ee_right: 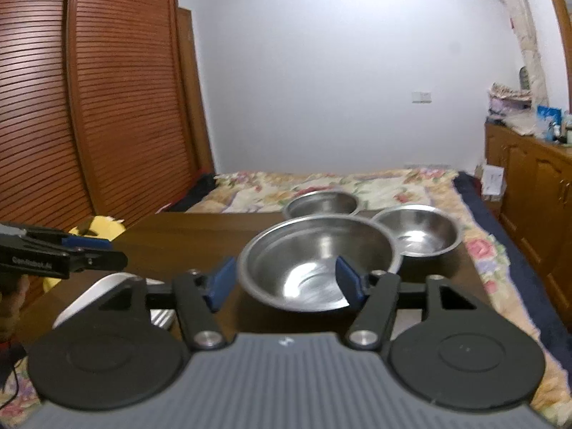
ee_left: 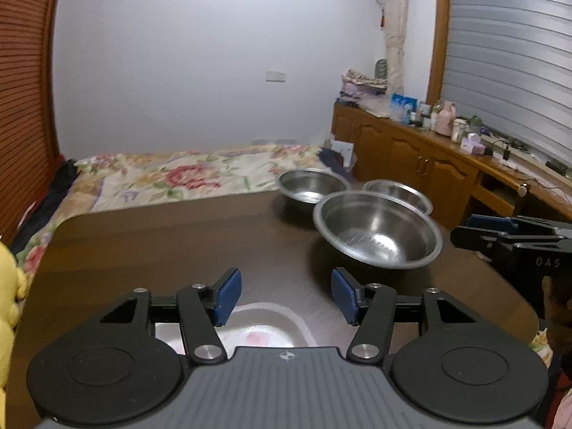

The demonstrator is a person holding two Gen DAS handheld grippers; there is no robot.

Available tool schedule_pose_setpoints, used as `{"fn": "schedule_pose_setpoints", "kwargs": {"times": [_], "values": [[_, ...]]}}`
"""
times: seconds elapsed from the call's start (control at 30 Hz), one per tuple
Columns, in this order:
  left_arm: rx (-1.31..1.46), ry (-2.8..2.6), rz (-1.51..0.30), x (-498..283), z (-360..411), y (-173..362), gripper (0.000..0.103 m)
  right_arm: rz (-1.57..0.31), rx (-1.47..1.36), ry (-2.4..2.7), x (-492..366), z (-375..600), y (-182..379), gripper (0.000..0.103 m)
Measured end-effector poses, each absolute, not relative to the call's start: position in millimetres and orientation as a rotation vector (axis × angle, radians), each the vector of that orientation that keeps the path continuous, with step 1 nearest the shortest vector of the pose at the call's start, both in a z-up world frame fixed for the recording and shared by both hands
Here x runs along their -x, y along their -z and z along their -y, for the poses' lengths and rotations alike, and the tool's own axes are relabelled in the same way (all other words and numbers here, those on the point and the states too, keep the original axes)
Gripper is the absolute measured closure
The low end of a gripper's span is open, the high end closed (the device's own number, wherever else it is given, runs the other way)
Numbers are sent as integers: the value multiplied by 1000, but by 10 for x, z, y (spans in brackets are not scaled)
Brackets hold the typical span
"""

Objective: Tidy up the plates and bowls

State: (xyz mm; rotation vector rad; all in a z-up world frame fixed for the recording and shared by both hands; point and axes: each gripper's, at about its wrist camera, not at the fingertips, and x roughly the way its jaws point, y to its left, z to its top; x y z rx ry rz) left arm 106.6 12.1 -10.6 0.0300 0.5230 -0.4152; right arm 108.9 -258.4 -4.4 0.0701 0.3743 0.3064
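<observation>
Reading "DAS", right gripper (ee_left: 464,230) side

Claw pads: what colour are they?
Blue pads, on black arms; clearest in the left wrist view.

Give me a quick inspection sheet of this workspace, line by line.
Surface: dark wooden table, bare on its left half.
Job's things: three steel bowls; large bowl nearest, two smaller bowls behind; white plate at the near edge.
Clutter: nothing seen on the table.
Grippers: left gripper open over the plate; right gripper open at the large bowl.
Cables: charger lead on the sideboard.
Surroundings: floral bed, louvred wardrobe.
</observation>
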Motion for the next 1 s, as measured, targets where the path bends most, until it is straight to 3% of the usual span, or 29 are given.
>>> {"fn": "schedule_pose_setpoints", "kwargs": {"times": [1.0], "values": [[11,455,-640,-1883,713,478,48,-400,-208,-235,-1832,2991,541,39]]}}
